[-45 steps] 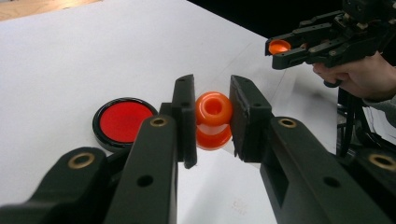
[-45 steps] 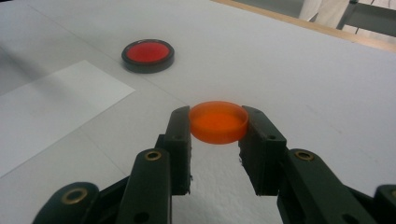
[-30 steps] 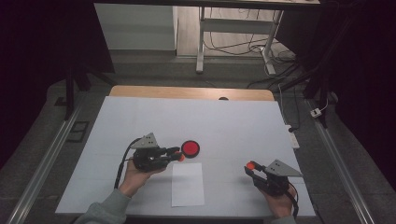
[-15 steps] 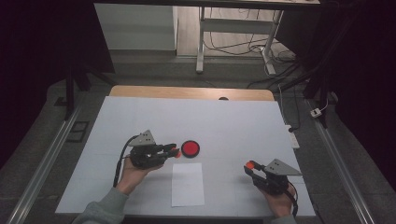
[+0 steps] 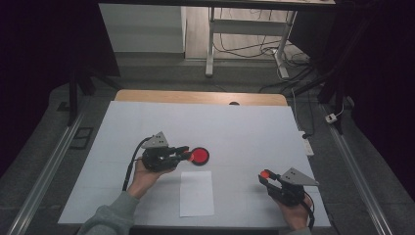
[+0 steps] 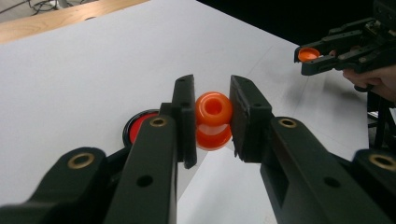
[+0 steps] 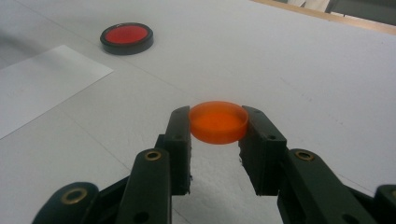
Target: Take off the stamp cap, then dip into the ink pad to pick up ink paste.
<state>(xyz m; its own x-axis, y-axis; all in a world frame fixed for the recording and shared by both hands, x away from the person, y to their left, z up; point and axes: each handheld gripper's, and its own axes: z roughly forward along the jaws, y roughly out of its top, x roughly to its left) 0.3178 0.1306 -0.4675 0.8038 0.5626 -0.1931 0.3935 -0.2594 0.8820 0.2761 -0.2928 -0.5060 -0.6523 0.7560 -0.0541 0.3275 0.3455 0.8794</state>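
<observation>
L gripper (image 6: 213, 122) clamps orange stamp piece (image 6: 213, 119), centre frame, by red ink pad (image 6: 136, 128). R gripper (image 7: 217, 126) grips orange cap (image 7: 218, 121). Lower stamp square onto pad, gentle press.

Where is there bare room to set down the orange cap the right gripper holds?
The wide bare strip of white table cover beyond the red disc, toward the wooden edge, is free. So is the patch between the paper sheet and the right gripper. It is crowded around the left gripper, beside the disc.

dark room, grey floor (image 5: 235, 73), white table (image 5: 235, 127)
</observation>
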